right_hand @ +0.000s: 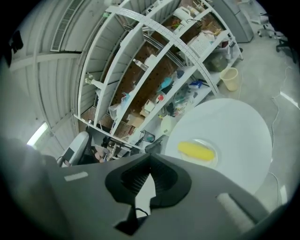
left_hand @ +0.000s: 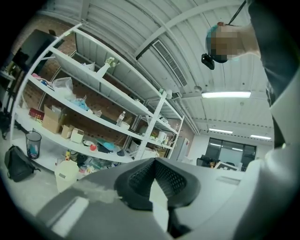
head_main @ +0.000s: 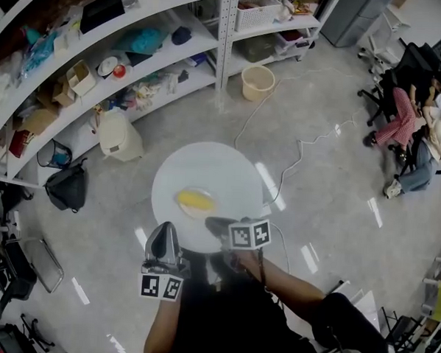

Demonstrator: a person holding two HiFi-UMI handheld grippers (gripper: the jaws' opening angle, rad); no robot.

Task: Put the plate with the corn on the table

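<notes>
Closest in, the left gripper (head_main: 167,230) and the right gripper (head_main: 212,224) are held side by side above the near edge of the round white table (head_main: 206,162). Both are clenched with nothing between the jaws: in each gripper view the black pads meet at their tips. Neither touches the plate (head_main: 198,191). The plate sits on the table, towards its near side, just beyond the right gripper's tips, and the yellow corn (head_main: 194,202) lies across it. Past the table a white cable (head_main: 303,143) trails over the grey floor. A black bag (head_main: 67,188), a white bin (head_main: 119,136) and a cream bucket (head_main: 258,82) stand by the long white shelves (head_main: 150,39).
</notes>
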